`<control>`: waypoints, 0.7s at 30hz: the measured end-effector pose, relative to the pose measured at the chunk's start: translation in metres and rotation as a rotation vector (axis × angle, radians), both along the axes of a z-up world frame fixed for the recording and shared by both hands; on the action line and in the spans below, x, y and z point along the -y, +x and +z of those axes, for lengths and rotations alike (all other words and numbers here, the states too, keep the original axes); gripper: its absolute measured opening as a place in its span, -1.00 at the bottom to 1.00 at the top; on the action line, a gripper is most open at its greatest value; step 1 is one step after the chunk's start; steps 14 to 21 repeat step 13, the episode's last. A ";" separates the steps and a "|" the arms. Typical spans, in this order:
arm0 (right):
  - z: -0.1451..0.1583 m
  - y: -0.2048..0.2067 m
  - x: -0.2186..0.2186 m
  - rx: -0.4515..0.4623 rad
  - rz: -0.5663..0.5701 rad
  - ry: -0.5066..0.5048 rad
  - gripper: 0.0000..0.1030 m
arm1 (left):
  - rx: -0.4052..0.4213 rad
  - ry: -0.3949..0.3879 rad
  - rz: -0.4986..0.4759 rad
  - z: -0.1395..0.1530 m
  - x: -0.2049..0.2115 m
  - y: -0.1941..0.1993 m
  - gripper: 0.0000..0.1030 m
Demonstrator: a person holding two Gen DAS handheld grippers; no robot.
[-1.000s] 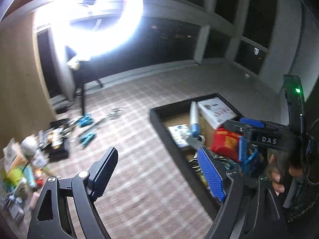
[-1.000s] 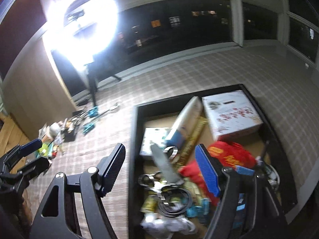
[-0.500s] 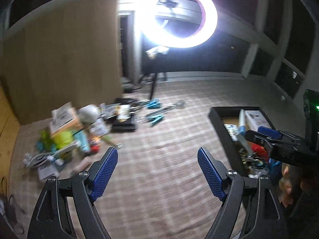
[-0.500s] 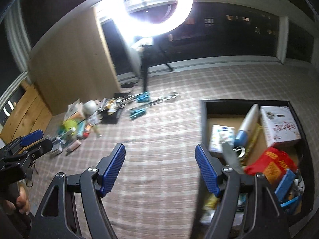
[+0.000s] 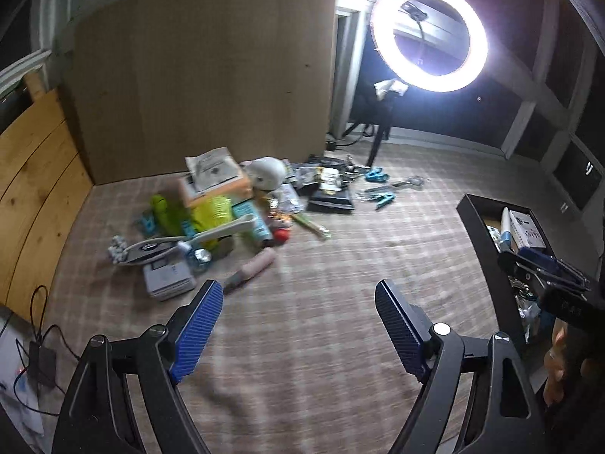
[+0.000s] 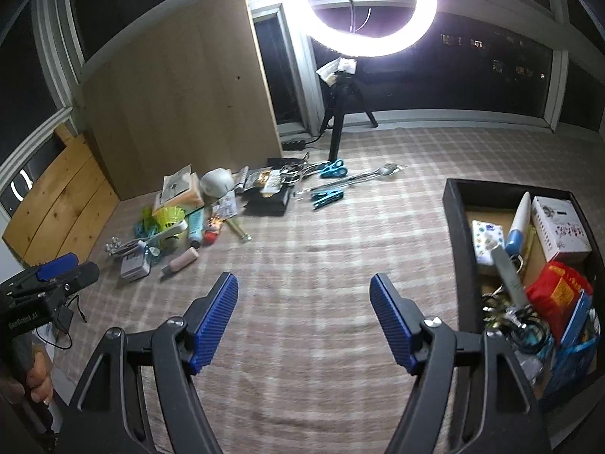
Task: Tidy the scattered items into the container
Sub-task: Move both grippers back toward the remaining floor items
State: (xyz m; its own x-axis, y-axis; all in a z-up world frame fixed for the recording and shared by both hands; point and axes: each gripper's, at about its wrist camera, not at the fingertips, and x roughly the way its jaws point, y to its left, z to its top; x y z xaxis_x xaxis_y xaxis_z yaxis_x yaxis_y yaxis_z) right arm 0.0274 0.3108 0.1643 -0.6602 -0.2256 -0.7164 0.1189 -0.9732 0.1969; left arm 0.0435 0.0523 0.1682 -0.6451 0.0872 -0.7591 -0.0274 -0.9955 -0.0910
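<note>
A black container stands on the checked carpet at the right, holding a white box, a red pouch and several small items; it also shows in the left wrist view. A pile of scattered items lies at the far left by the wooden panel, with a pink tube nearest; the pile also shows in the right wrist view. My left gripper is open and empty above bare carpet. My right gripper is open and empty, left of the container.
A ring light on a tripod stands at the back. Blue clips and metal tongs lie near a black case. Cables and a small black box lie at the left edge. A wooden panel backs the pile.
Both grippers have swung left, away from the container toward the pile of scattered items. Both stay open and empty.
</note>
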 end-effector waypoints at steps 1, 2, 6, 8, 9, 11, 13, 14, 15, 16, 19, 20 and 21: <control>0.000 0.001 0.005 0.002 0.001 0.002 0.39 | 0.002 0.003 0.006 0.000 0.006 0.000 0.59; -0.001 0.002 0.009 0.005 0.000 0.005 0.39 | 0.003 0.006 0.008 0.000 0.010 0.001 0.59; 0.003 0.005 0.020 0.004 0.015 0.026 0.39 | -0.002 0.030 0.027 0.002 0.022 0.000 0.62; 0.005 0.005 0.022 -0.002 0.026 0.038 0.39 | -0.006 0.051 0.025 0.003 0.022 -0.002 0.64; 0.006 0.004 0.022 -0.006 0.033 0.042 0.39 | -0.011 0.051 0.026 0.003 0.021 -0.002 0.64; 0.006 0.001 0.021 -0.013 0.046 0.045 0.39 | -0.026 0.035 0.032 0.004 0.017 -0.003 0.64; 0.005 -0.005 0.016 -0.016 0.057 0.046 0.39 | -0.029 0.032 0.049 0.004 0.013 -0.005 0.65; 0.005 -0.005 0.016 -0.016 0.057 0.046 0.39 | -0.029 0.032 0.049 0.004 0.013 -0.005 0.65; 0.005 -0.005 0.016 -0.016 0.057 0.046 0.39 | -0.029 0.032 0.049 0.004 0.013 -0.005 0.65; 0.005 -0.005 0.016 -0.016 0.057 0.046 0.39 | -0.029 0.032 0.049 0.004 0.013 -0.005 0.65; 0.005 -0.005 0.016 -0.016 0.057 0.046 0.39 | -0.029 0.032 0.049 0.004 0.013 -0.005 0.65; 0.005 -0.005 0.016 -0.016 0.057 0.046 0.39 | -0.029 0.032 0.049 0.004 0.013 -0.005 0.65; 0.005 -0.005 0.016 -0.016 0.057 0.046 0.39 | -0.029 0.032 0.049 0.004 0.013 -0.005 0.65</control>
